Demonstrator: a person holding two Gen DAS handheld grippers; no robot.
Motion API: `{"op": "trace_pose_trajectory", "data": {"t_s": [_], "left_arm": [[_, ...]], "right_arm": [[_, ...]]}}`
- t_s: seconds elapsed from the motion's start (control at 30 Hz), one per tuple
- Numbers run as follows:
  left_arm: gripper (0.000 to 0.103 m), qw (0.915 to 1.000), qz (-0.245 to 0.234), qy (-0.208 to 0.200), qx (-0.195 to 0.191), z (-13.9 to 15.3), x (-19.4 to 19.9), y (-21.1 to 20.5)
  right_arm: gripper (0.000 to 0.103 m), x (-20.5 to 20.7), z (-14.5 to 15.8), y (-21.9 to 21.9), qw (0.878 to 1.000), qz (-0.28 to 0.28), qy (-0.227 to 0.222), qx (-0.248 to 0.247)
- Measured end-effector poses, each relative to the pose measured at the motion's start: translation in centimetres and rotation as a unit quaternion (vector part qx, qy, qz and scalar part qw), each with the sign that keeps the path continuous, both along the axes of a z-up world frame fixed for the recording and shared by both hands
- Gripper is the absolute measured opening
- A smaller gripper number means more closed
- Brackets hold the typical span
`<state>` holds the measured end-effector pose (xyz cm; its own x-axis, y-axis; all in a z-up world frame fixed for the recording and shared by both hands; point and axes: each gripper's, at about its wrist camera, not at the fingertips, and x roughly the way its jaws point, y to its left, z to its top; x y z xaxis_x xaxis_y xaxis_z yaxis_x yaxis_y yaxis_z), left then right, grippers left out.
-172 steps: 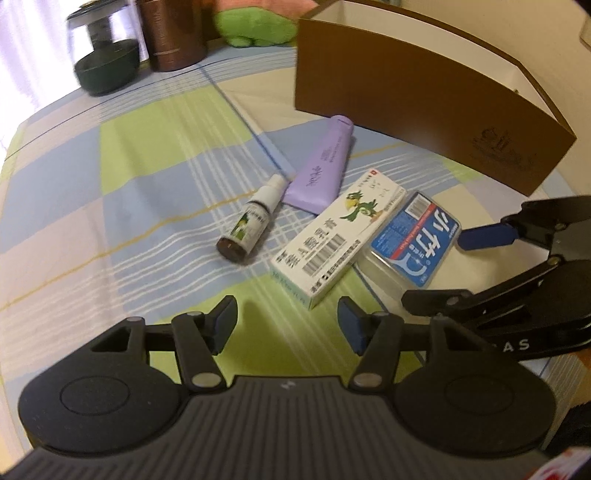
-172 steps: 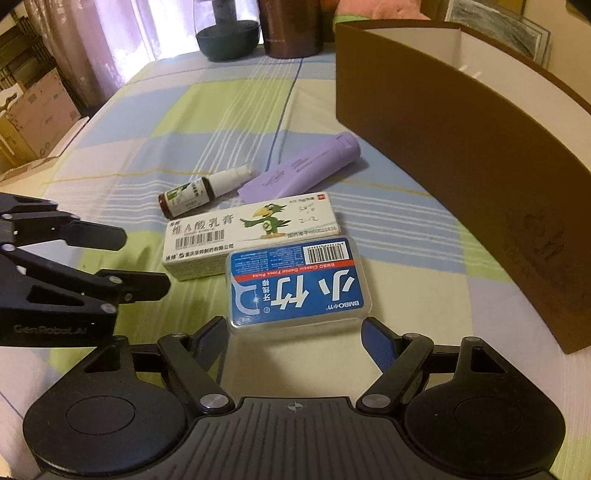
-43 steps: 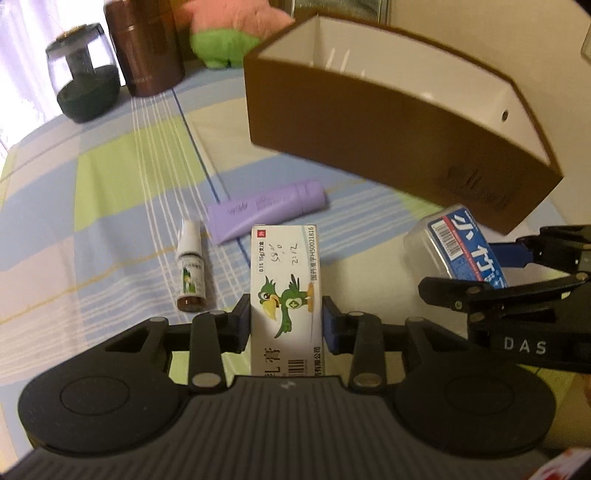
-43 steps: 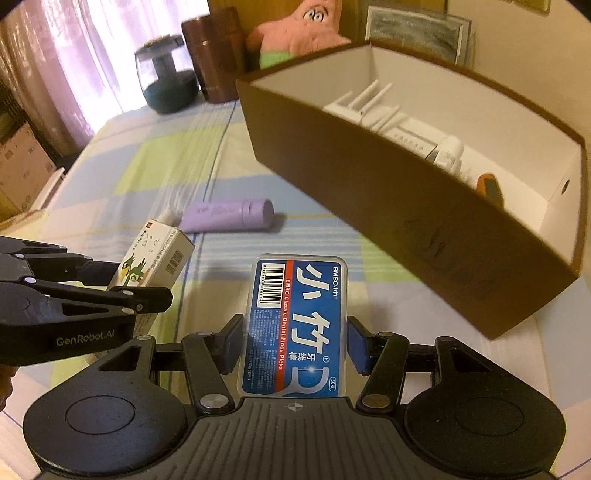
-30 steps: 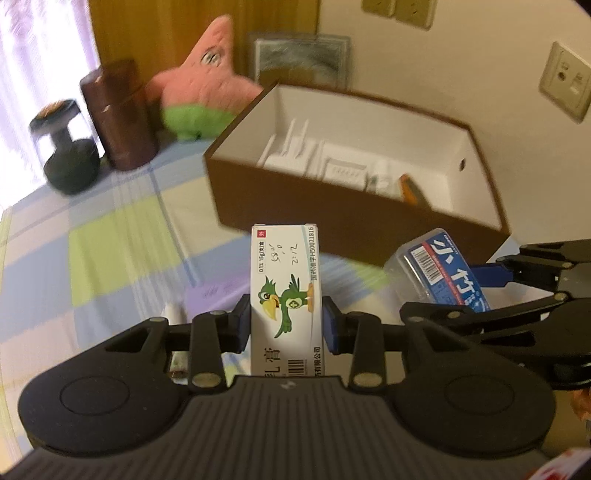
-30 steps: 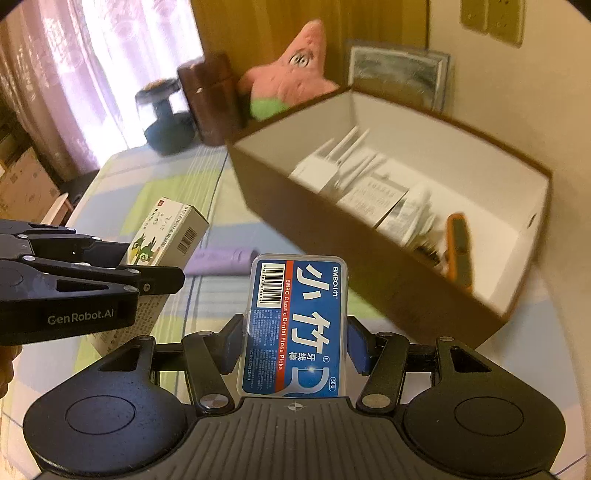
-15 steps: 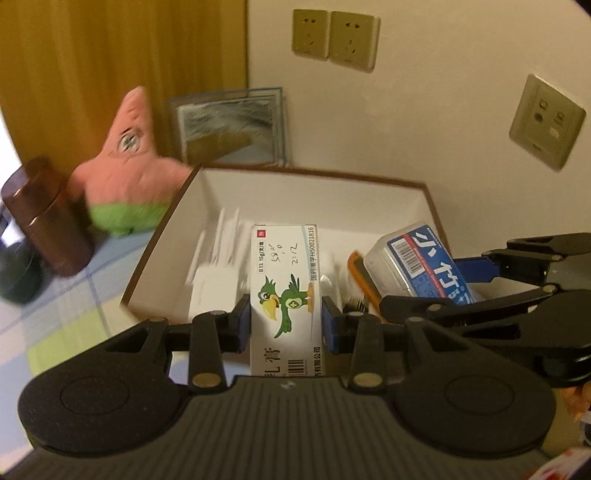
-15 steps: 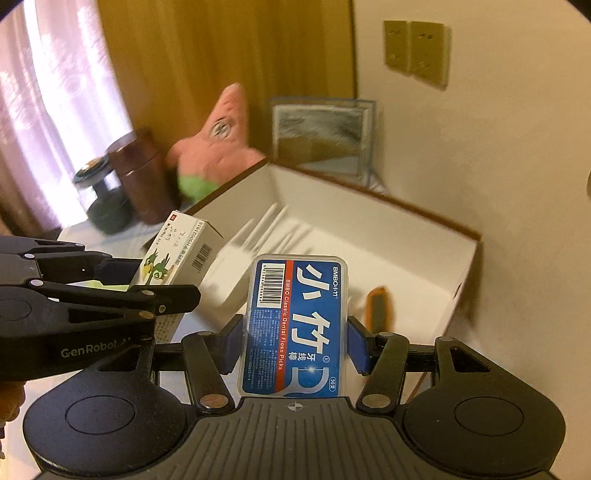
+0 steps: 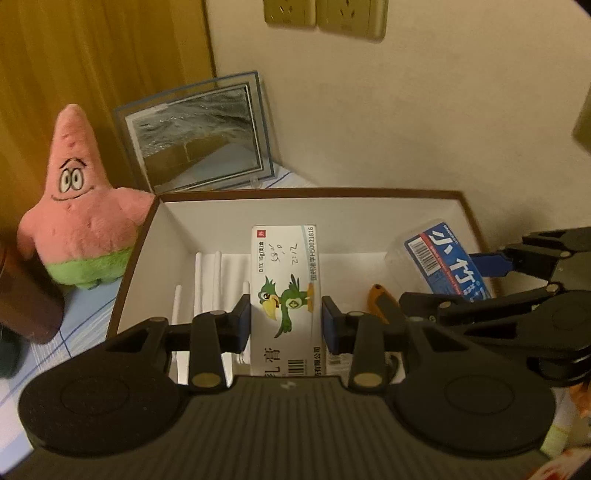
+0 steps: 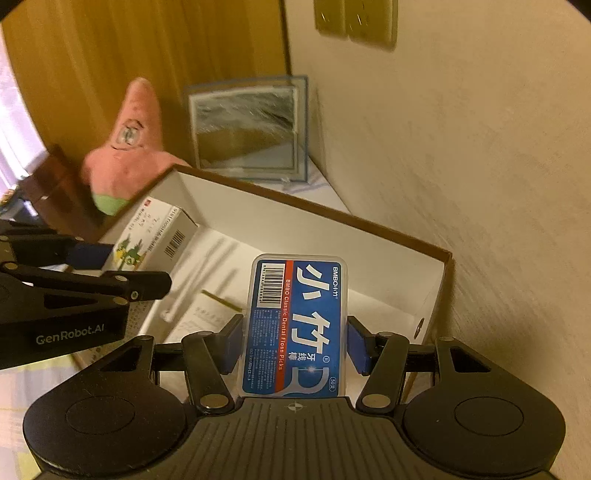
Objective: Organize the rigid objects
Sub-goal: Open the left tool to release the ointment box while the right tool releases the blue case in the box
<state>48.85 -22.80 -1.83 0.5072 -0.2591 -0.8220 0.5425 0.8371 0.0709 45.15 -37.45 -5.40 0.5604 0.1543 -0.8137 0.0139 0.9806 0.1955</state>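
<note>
My left gripper [image 9: 286, 319] is shut on a white ointment box with a green parrot [image 9: 286, 291], held over the left half of the open brown storage box [image 9: 310, 192]. My right gripper [image 10: 295, 347] is shut on a clear floss-pick case with a blue label [image 10: 297, 325], held over the box's right half [image 10: 441, 295]. The case also shows in the left wrist view [image 9: 443, 258], and the ointment box in the right wrist view [image 10: 151, 236]. Inside the storage box lie white sticks [image 9: 199, 280], an orange tool [image 9: 380, 299] and paper packets [image 10: 203, 314].
A pink star plush [image 9: 79, 206] stands left of the storage box. A framed picture [image 9: 199, 136] leans on the wall behind it. A brown canister [image 9: 26, 299] is at the far left. The wall with sockets [image 9: 325, 14] is close behind and to the right.
Both grippers took their items off the tablecloth, lifted them and carried them forward over the storage box. In the last half second they moved further in over its interior.
</note>
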Motion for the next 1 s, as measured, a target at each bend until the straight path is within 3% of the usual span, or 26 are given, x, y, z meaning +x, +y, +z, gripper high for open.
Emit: {"op": "trace_pose_trajectory", "data": {"t_s": [0.47,0.63,1.0], "left_arm": [[0.034,0.9986,0.009,0.026,0.046,-4.8,4.9,-1.8],[0.047,0.9985,0.013,0.018,0.049,-4.8,5.4,-1.9],[0.051,0.9987,0.021,0.007,0.046,-3.1,3.5,-0.2]], "right_arm": [[0.054,4.1,-3.9,-0.8,0.999,-0.009,0.034,0.0],[0.054,4.9,-4.4,-0.7,0.999,-0.01,0.031,0.006],[0.065,3.6,-3.6,-0.1,1.0,-0.01,0.001,0.016]]}}
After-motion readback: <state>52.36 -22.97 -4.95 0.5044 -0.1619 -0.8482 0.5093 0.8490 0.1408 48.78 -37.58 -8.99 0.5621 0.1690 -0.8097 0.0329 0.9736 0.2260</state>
